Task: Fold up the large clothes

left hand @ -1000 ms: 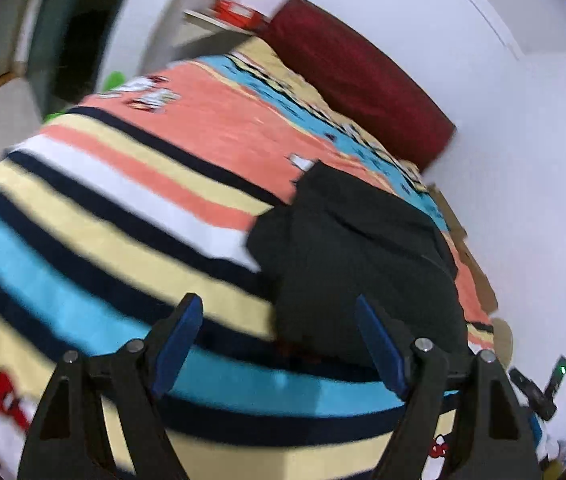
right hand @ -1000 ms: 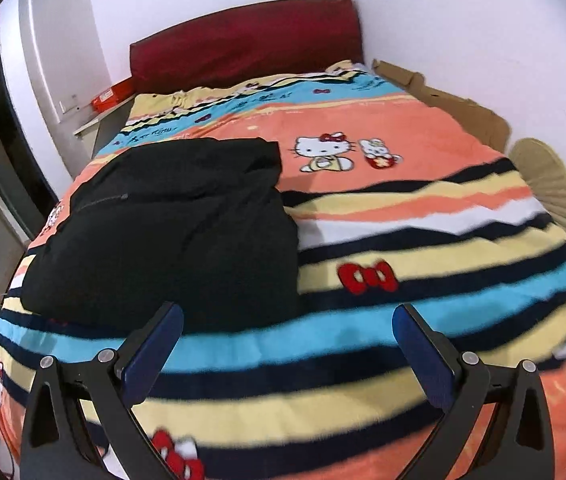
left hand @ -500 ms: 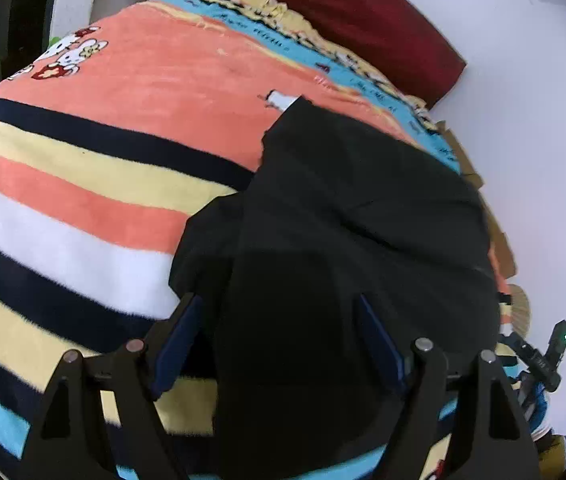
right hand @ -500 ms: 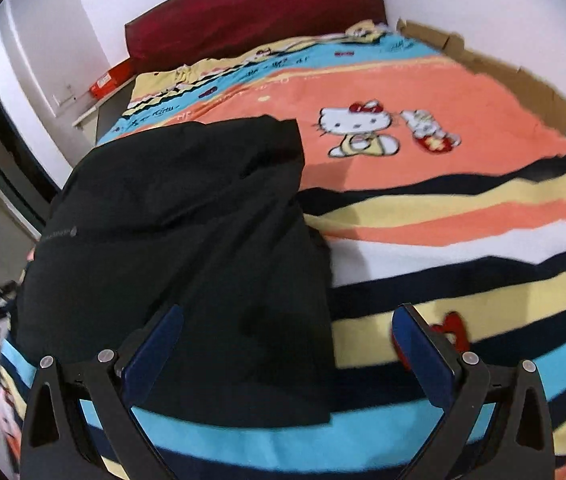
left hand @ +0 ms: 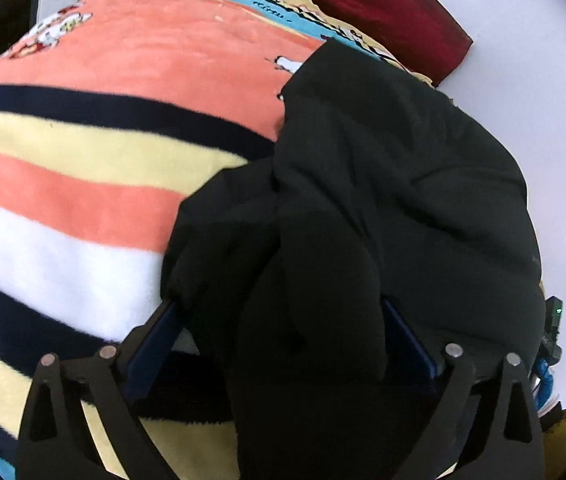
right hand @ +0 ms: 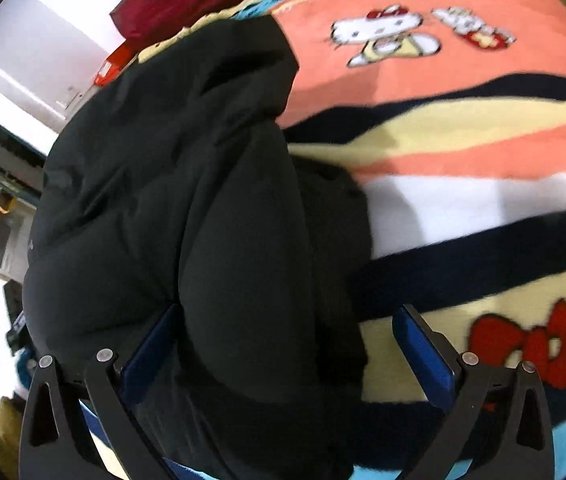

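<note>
Two tools are before us, each seen from its own wrist camera, and both point down at a bed (left hand: 83, 168) covered by a striped blanket (right hand: 463, 128) in orange, yellow, white, navy and light blue, printed with cartoon cats and red bows.

We see the black garment (left hand: 383, 184) lying bunched on the blanket, a bulky, padded-looking piece with soft folds and a rounded lobe toward us. It sits near one side of the bed, below the dark red headboard (left hand: 383, 4), with a white wall beyond it.

Our left tool (left hand: 283, 320) has its jaws spread wide and they have just been opening further. A thick fold of the garment sits between the blue pads (left hand: 155, 340); cloth bulges against both, yet we cannot tell that they press on it, so we read no grip.

Our right tool (right hand: 283, 328) also stands wide open. Its left pad (right hand: 147, 352) lies against the garment's rounded bulge, while the right pad (right hand: 423, 348) is clear of the cloth, over the yellow and navy stripes just beside a red bow (right hand: 531, 348). It holds nothing.
</note>
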`<state>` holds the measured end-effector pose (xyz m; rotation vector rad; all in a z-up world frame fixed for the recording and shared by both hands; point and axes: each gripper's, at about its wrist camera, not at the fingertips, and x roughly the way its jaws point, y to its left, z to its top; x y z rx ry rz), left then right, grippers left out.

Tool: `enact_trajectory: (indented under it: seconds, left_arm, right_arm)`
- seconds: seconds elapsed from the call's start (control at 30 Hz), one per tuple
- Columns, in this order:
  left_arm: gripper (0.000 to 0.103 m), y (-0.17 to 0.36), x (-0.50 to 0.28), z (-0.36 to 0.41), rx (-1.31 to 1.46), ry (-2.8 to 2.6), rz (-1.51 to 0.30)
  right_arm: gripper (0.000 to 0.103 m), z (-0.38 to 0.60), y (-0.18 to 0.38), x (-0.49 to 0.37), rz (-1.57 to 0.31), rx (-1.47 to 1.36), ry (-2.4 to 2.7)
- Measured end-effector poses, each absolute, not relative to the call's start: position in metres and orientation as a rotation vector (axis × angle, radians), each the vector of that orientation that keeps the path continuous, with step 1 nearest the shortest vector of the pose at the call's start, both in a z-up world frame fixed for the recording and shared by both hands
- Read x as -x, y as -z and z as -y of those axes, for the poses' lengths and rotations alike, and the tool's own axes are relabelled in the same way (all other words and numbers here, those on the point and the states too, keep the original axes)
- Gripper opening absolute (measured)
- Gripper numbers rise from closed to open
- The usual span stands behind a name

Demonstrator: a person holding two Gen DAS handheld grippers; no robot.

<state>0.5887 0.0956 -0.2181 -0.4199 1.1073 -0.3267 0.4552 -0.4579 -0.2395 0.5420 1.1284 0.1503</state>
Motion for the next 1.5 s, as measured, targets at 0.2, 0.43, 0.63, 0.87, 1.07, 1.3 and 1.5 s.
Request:
enact_trajectory:
  seconds: [0.2,0.43,0.63,0.87,1.07,1.3,1.5]
  left_arm:
    - [0.1,0.231,-0.588,-0.099,0.534,0.372,-1.121]
    - [0.094,0.235,-0.581,-0.08,0.636,0.525,-1.074]
    - [0.038,0.196,-0.572,-0.051,0.544,0.567,-0.983]
    - [0.031,0.134,-0.537,-0.047,0.449,0.615,-0.907]
    - [0.031,0.126,-0.49,-0.073,0.449,0.633,-0.901]
    - [0.046,0.181,-0.496,-0.097,0.443,0.502,-1.049]
    - [0.061,0.17,-0.492,-0.12,0.444,0.442,-1.046]
  right_arm:
    - [0.102,0.451,0.265,-0.459,-1.185,-0.69,-0.276]
    - [0.102,0.44,0.272,-0.462,-1.167,-0.734,-0.34]
    - [0.049,0.415,0.24,-0.457,-1.075,-0.638,-0.35]
    - [0.031,0.388,0.159,-0.429,-0.923,-0.488,-0.385]
    - [0.031,0.387,0.131,-0.373,-0.913,-0.493,-0.42]
    - [0.059,0.397,0.19,-0.338,-1.049,-0.504,-0.235]
    - [0.092,0.42,0.174,-0.308,-0.998,-0.423,-0.007]
